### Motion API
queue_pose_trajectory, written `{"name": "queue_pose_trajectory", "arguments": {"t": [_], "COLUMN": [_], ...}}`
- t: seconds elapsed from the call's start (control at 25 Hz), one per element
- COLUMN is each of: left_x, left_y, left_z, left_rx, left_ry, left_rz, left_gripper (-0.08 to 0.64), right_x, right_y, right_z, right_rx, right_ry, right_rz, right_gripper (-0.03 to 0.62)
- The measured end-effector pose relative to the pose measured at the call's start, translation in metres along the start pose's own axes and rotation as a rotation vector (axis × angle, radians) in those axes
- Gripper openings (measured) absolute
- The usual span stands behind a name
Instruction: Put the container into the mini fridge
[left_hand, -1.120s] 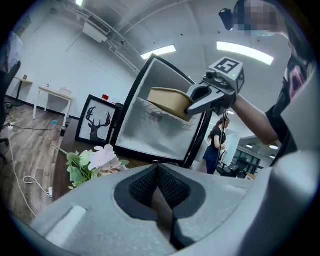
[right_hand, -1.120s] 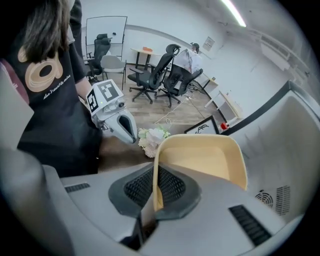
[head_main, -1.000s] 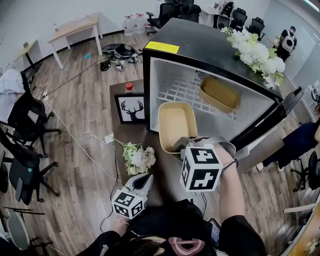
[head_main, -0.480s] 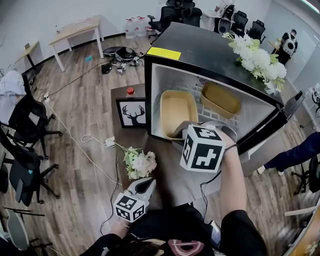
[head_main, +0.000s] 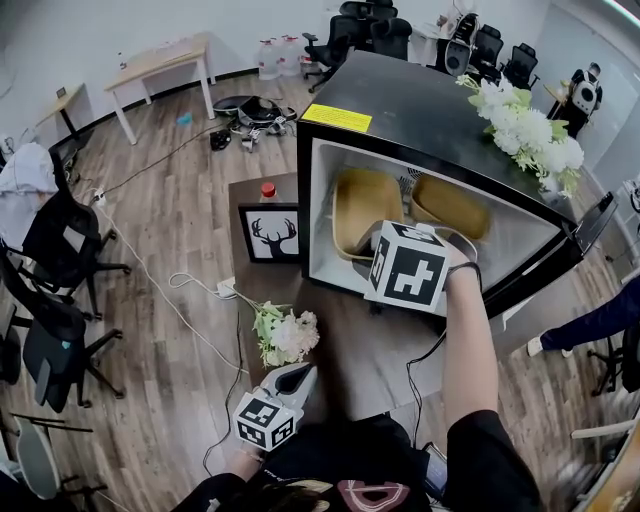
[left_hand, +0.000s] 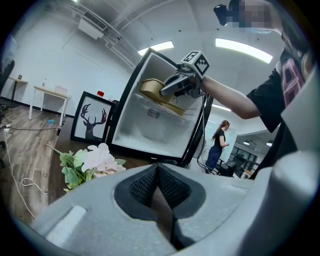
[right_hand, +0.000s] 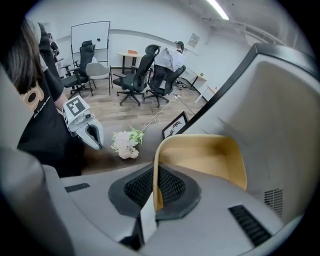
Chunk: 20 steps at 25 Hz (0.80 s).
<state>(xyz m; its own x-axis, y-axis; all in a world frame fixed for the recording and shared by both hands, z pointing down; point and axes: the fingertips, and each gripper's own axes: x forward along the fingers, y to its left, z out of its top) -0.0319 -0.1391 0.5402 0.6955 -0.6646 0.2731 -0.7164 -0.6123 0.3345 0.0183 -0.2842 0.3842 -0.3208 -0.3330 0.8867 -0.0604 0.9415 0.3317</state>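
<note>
Container (head_main: 362, 205) now in mini fridge (head_main: 420, 105) mouth, up from outside. Your right gripper (right_hand: 152, 195) pinches thin rim: seems light, stiff, slick. Left gripper (left_hand: 159, 187) closed, empty.

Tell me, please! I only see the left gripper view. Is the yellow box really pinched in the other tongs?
Observer: Yes. The right gripper view shows the right tongs shut on the container, pinching its thin rim.
Operator: Is anything on top of the fridge?
Observer: The head view shows white flowers lying on top of the mini fridge, towards its right side.
Operator: Anything else up there?
Observer: A yellow sticker near the top's front edge.
</note>
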Motion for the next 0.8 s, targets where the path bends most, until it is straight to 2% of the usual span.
{"name": "queue_pose_trajectory", "arguments": {"t": [0.8], "left_x": [0.002], "left_y": [0.012], "left_z": [-0.005], "left_rx": [-0.040], "left_ry": [0.017], "left_rz": [0.036], "left_gripper": [0.009], "right_x": [0.022], "right_y": [-0.064], "right_z": [-0.011], "right_rx": [0.087], "right_ry": [0.014], "right_rz": [-0.011], "right_gripper": [0.012]}}
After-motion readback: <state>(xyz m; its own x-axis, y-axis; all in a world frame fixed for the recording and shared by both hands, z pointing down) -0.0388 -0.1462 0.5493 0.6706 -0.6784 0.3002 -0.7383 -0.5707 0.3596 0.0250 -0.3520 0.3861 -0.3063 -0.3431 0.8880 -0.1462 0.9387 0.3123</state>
